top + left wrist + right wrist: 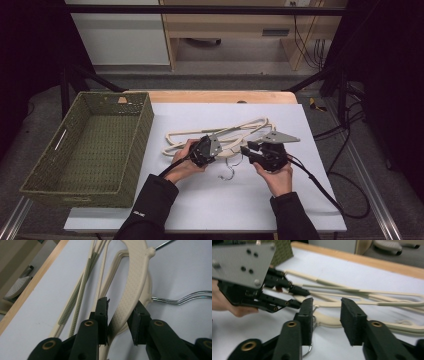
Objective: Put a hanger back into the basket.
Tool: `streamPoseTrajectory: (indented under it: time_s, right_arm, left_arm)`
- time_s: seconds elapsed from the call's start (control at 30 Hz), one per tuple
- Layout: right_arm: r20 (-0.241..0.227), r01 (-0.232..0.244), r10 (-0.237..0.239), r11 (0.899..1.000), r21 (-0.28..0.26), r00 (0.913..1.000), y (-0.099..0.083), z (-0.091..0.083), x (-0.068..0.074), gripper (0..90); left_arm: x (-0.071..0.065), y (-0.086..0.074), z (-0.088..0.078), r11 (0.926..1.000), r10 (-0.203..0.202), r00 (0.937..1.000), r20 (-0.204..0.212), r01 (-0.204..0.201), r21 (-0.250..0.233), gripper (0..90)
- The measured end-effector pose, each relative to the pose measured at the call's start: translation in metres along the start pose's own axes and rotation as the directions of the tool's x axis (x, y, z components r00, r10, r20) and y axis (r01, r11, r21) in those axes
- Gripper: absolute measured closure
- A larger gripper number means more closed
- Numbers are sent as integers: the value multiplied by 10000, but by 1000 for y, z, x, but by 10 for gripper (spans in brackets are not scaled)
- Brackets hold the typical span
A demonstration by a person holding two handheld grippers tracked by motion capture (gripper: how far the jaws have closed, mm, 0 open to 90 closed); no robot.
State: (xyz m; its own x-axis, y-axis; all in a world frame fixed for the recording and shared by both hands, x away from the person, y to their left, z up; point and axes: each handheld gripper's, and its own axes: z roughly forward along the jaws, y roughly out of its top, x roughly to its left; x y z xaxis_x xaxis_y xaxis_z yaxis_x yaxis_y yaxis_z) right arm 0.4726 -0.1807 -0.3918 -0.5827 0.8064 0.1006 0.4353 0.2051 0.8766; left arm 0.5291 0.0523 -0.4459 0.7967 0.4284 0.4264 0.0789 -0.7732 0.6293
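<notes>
- Table (280, 200), covered with a pale sheet, is sitting with a wooden strip showing along its far edge.
- Green woven basket (85, 150) is standing on the table's left side, well apart from the hands.
- Cream hangers (220, 134) are lying in a loose pile at mid-table, flat on the sheet. Long axes are running roughly left to right in the high view, tilting up toward the far right. Their wire hooks (227, 172) are pointing toward the person's side.
- In the left gripper view the top hanger's (135, 282) broad textured arm is running away from the camera, with a thin metal hook (182, 298) sticking out to the right.
- Left gripper (204, 150) is sitting over the left part of the pile. Jaws are straddling the textured arm. The left pad (102, 315) is lying right against it; a narrow gap is showing at the right pad, so no firm clamp is visible.
- Right gripper (250, 149) is hovering just right of the left one, pointing left at it. Jaws are standing apart, nothing pinched; in the right gripper view a hanger arm (329, 321) is lying beyond the gap, on the table.
- Both hands are wrapping the gripper bodies, and dark sleeves are coming in from the bottom edge.
</notes>
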Motion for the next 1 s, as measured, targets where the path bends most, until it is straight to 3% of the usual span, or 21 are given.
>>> streamPoseTrajectory:
  time_s: [0.1, 0.13, 0.33, 0.47, 0.6, 0.73, 0.77, 0.8, 0.9, 1.0]
  right_arm:
    - [327, -30, 46, 9988, -480, 9995, 0, -14, -10, 545]
    - [371, -253, 279, 9973, -689, 9989, -1, -20, -17, 525]
    - [601, -411, 453, 9968, -682, 9972, -5, -26, -26, 463]
    - [779, -307, 352, 9978, -590, 9963, -8, -25, -28, 394]
    - [848, -98, 144, 9985, -546, 9963, -10, -24, -27, 351]
    - [910, 22, 32, 9982, -596, 9958, -10, -26, -27, 321]
    - [900, 123, -62, 9976, -677, 9959, -10, -28, -27, 293]
    - [900, 123, -62, 9976, -677, 9959, -10, -28, -27, 293]
    - [850, 259, -194, 9967, -764, 9962, -10, -31, -26, 252]
    - [831, 285, -206, 9950, -960, 9963, -10, -37, -26, 203]
  left_arm:
    - [2, 2, -5, 9999, -58, 9999, -116, 57, -136, 738]
    - [2, 2, -6, 9998, -85, 9998, -189, 81, -204, 758]
    - [7, 7, -18, 9979, -303, 9968, -743, 258, -602, 830]
    - [15, 7, -28, 9916, -966, 9891, -1109, 860, -970, 857]
    - [23, 4, -39, 9820, -1643, 9820, -931, 1540, -1093, 860]
    - [23, 6, -49, 9778, -1828, 9804, -734, 1736, -1173, 859]
    - [24, 8, -59, 9661, -2223, 9739, -447, 2139, -1447, 859]
    - [24, 8, -59, 9661, -2223, 9739, -447, 2139, -1447, 859]
    - [24, 11, -74, 9534, -2580, 9660, -163, 2519, -1662, 859]
    - [25, 14, -91, 9513, -2679, 9634, -56, 2637, -1595, 859]
